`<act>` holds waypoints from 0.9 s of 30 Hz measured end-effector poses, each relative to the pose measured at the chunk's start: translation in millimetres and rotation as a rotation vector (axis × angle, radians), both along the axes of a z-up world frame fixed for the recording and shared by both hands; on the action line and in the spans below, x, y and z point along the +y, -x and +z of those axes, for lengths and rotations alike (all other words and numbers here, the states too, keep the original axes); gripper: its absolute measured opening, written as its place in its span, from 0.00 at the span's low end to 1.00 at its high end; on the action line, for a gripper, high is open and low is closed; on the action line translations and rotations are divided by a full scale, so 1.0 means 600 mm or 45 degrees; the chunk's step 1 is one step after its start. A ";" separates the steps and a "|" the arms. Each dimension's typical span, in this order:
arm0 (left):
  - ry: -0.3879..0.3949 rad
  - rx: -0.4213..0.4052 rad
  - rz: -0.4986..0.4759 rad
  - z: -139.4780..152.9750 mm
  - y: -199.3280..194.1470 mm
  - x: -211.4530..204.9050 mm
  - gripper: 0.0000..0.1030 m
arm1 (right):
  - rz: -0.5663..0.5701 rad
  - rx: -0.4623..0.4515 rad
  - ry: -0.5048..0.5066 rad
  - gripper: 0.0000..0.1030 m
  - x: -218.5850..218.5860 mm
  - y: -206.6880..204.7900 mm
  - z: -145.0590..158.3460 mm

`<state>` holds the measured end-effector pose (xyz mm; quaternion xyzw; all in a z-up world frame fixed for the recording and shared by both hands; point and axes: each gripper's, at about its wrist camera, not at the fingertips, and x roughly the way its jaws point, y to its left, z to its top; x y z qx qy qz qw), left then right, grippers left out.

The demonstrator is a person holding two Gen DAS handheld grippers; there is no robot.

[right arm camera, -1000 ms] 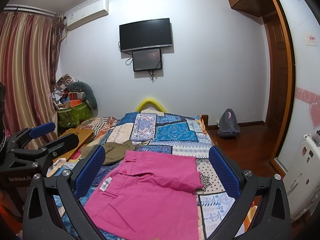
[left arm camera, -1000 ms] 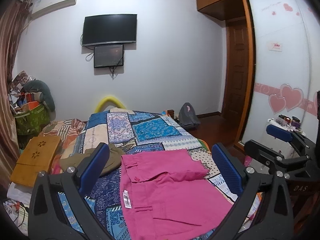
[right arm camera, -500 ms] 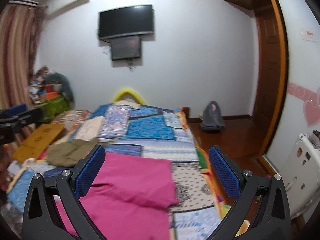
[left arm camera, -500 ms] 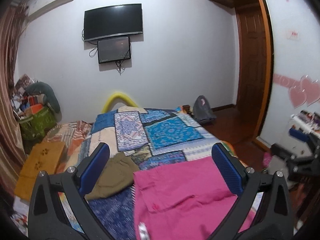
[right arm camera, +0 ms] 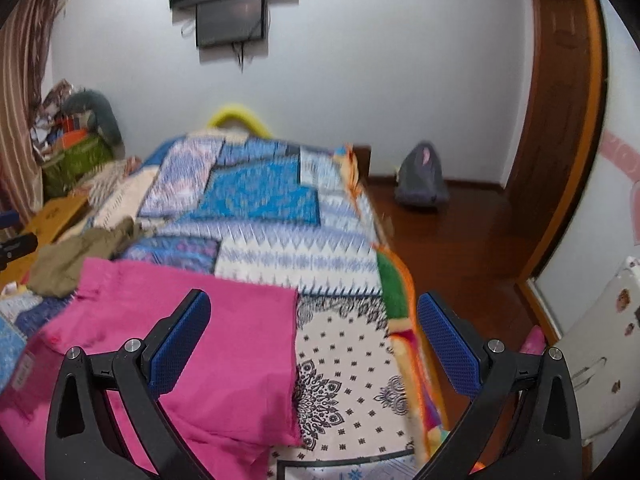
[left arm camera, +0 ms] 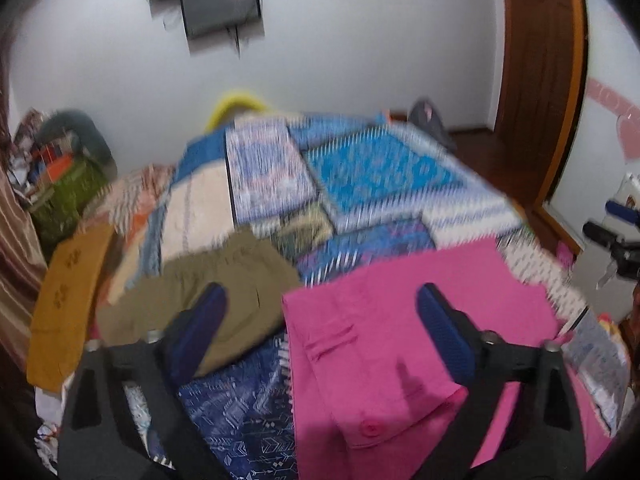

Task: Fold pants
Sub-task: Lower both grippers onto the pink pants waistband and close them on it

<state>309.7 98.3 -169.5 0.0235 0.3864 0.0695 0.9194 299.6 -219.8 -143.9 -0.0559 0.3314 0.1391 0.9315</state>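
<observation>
My left gripper point(left arm camera: 320, 328) has its blue-padded jaws spread wide and grips nothing — it hangs above the bed, one finger over the crumpled olive-green garment point(left arm camera: 224, 280), the other over the bright pink cotton pants point(left arm camera: 400, 320). Those pants lie flat on the blue-and-white patchwork bedspread point(left arm camera: 360, 172), just right of the olive garment, with a folded layer and a button near me (this view is smeared, so finer detail is lost). My right gripper point(right arm camera: 314, 344) is equally wide open and empty, its left finger over the pants point(right arm camera: 224, 340), its right finger over the orange-trimmed bed edge and the dark wooden floor point(right arm camera: 460, 232). A grey backpack point(right arm camera: 420, 180) sits by the white wall.
</observation>
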 end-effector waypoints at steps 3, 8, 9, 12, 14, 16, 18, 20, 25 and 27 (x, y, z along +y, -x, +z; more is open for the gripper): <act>0.042 0.109 0.030 -0.047 -0.027 0.020 0.77 | 0.019 0.066 0.028 1.00 0.010 -0.033 -0.029; 0.087 0.175 0.092 -0.090 -0.054 0.059 0.75 | 0.146 0.141 -0.034 0.97 0.030 -0.075 -0.060; 0.088 0.176 0.105 -0.093 -0.061 0.066 0.75 | 0.145 0.152 -0.032 0.97 0.036 -0.084 -0.063; 0.103 0.178 0.100 -0.100 -0.081 0.077 0.75 | 0.151 0.213 -0.026 0.97 0.056 -0.115 -0.078; 0.110 0.192 0.080 -0.108 -0.095 0.078 0.70 | 0.182 0.225 -0.029 0.96 0.068 -0.127 -0.089; 0.129 0.224 0.061 -0.121 -0.107 0.081 0.61 | 0.211 0.235 -0.005 0.95 0.080 -0.133 -0.100; 0.153 0.264 0.036 -0.137 -0.118 0.084 0.55 | 0.259 0.241 0.047 0.91 0.091 -0.136 -0.115; 0.129 0.296 0.009 -0.150 -0.127 0.080 0.55 | 0.284 0.271 0.081 0.78 0.098 -0.146 -0.128; 0.131 0.318 -0.028 -0.162 -0.139 0.079 0.55 | 0.301 0.401 0.096 0.53 0.107 -0.179 -0.167; 0.186 0.337 -0.043 -0.163 -0.141 0.087 0.50 | 0.310 0.419 0.086 0.47 0.110 -0.187 -0.179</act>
